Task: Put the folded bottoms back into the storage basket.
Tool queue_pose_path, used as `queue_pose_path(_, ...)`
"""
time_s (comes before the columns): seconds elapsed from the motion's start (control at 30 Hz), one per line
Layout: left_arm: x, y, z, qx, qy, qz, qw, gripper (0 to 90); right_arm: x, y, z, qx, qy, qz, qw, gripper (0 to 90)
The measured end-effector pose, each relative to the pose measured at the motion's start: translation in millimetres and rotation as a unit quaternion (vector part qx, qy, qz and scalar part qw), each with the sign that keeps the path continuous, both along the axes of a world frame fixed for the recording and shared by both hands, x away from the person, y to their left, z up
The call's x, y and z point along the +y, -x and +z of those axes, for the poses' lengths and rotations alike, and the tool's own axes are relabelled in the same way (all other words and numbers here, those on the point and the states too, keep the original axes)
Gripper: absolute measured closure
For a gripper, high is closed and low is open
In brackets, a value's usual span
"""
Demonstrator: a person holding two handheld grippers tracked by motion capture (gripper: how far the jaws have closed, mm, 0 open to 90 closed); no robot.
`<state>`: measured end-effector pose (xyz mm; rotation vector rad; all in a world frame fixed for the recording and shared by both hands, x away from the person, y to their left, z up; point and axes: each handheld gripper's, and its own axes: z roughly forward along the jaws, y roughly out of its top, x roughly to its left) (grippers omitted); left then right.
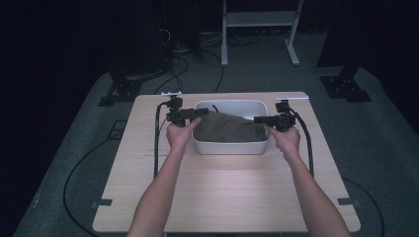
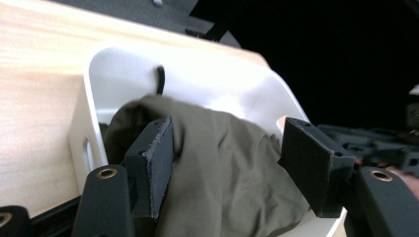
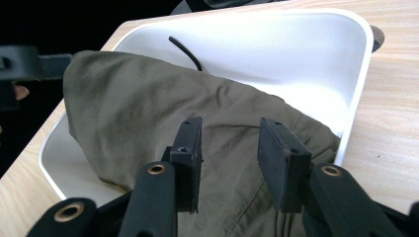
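Note:
An olive-green cloth (image 1: 227, 127) lies bunched in a white rectangular bin (image 1: 230, 147) at the middle of the wooden table. My left gripper (image 1: 197, 114) is at the bin's left end. In the left gripper view its jaws (image 2: 230, 126) stand wide apart over the cloth (image 2: 222, 173), which drapes against the left pad (image 2: 153, 163) without being pinched. My right gripper (image 1: 259, 120) is at the bin's right end. Its jaws (image 3: 230, 123) are parted just above the cloth (image 3: 148, 98), gripping nothing. A thin black cord (image 3: 185, 52) lies against the bin's (image 3: 296, 49) far wall.
The table (image 1: 222, 197) has bare wood in front of the bin and to both sides. Black cables (image 1: 157, 143) trail from both grippers across it. Beyond the far edge stand dark stand bases (image 1: 118, 91) and a pale metal frame (image 1: 257, 19) on grey floor.

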<state>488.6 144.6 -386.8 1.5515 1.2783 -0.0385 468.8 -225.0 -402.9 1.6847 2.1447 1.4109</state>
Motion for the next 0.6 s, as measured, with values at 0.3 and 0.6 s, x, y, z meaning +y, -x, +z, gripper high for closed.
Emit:
queue_pose_path(0.3, 7.2, 7.0, 6.2, -0.007, 0.004, -0.010, 0.9999, 37.0, 8.9, 2.2, 0.6, -0.003, -0.021, 0.013, 0.9997, 62.7)
queue_pose_path(0.6, 9.3, 18.8, 8.5, -0.014, 0.013, -0.024, 0.9995, 36.7, 16.8, 5.4, 2.9, -0.008, -0.035, 0.025, 0.9990, 63.9)
